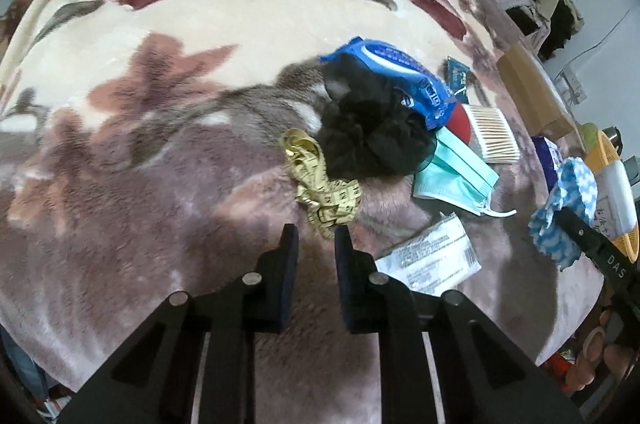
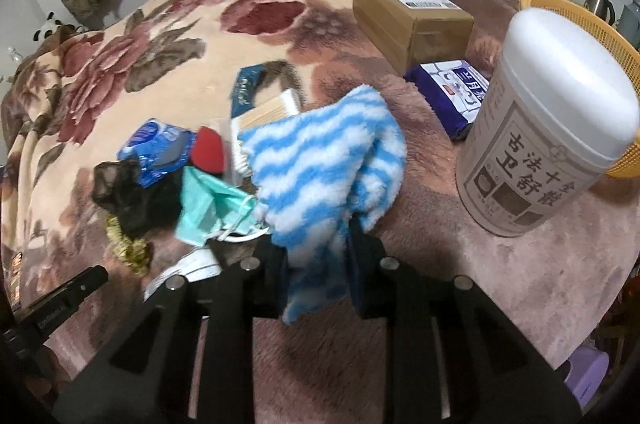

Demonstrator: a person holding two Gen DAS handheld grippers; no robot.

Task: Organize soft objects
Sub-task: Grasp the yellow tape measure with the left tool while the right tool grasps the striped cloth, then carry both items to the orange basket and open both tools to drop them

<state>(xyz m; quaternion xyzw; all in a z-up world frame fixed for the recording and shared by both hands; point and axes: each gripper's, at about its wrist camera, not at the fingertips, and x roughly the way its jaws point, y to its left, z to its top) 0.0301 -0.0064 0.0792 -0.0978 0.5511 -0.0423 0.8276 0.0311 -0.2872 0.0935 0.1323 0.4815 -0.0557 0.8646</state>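
My right gripper [image 2: 316,244] is shut on a fluffy blue-and-white striped cloth [image 2: 320,159], which bunches above the fingers and hangs below them, lifted off the floral blanket [image 2: 168,35]. The left wrist view shows the same cloth [image 1: 564,199] at the far right. My left gripper [image 1: 316,236] is shut to a narrow gap just in front of a tangled yellow measuring tape [image 1: 320,191]. The tape's near end reaches the fingertips, but no grip on it shows. Beyond the tape lie a black mesh puff [image 1: 368,135] and a green face mask [image 1: 452,167].
A blue packet [image 1: 396,71], cotton swabs [image 1: 496,135] and a white sachet [image 1: 432,260] lie by the pile. At the right stand a white canister [image 2: 552,119], an orange basket [image 2: 580,19], a cardboard box [image 2: 412,19] and a dark blue tissue pack [image 2: 452,95].
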